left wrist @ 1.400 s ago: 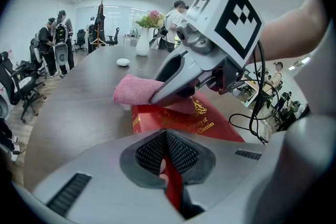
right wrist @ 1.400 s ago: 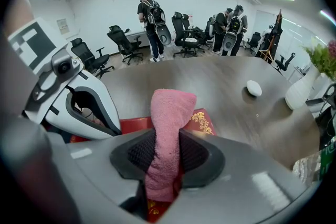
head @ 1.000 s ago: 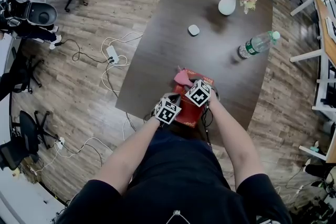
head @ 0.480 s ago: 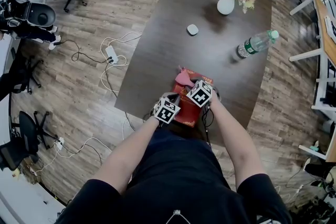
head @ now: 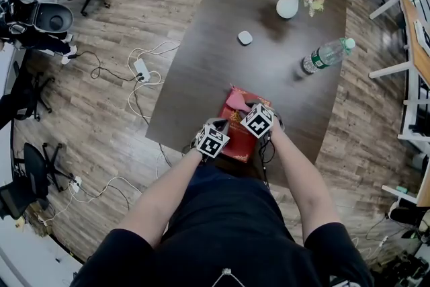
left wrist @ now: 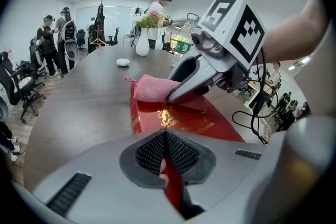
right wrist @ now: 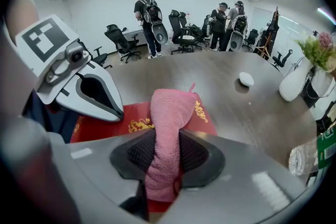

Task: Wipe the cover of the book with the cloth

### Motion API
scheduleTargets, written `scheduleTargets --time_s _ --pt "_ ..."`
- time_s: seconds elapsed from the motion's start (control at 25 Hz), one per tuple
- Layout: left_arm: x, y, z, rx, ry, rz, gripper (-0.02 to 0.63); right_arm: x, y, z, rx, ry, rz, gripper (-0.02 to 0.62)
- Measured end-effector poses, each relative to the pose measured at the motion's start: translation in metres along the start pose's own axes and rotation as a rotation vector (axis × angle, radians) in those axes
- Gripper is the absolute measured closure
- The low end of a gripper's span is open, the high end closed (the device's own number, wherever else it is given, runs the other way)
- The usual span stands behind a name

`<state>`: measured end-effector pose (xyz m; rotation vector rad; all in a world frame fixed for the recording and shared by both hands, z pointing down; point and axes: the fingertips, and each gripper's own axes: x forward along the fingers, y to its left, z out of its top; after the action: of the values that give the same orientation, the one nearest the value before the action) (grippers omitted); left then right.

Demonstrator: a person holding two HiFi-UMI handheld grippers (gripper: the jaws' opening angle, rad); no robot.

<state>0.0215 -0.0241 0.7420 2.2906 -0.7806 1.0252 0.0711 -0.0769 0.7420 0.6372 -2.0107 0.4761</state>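
Hardly anything has shifted in 1 second. The left gripper (left wrist: pixel 166 157) stays clamped on the near edge of the red book (head: pixel 240 143), at the near end of the table (head: pixel 215 64). The right gripper (right wrist: pixel 164 157) pinches the pink cloth (right wrist: pixel 169 113) lying on the cover. Farther off are a vase (head: pixel 287 5), a bottle (head: pixel 324 56) and possibly a mouse (head: pixel 245 37).

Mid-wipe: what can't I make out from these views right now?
- Head view: the marker cubes hide both tongs' tips and much of the red book.
- Right gripper view: the pink cloth, clamped in the right tongs, hides the cover beneath it. The water bottle is cut off by the edge.
- Left gripper view: the left tongs, shut on the book's edge, hide its near corner.
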Motion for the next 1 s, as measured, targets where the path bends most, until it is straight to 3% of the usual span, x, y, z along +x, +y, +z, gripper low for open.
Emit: scheduleTargets --time_s 1.0 --pt "-0.001 -0.001 0.002 -0.001 -0.005 0.002 0.611 -0.014 -0.007 -0.024 0.03 -0.009 -0.028 0.474"
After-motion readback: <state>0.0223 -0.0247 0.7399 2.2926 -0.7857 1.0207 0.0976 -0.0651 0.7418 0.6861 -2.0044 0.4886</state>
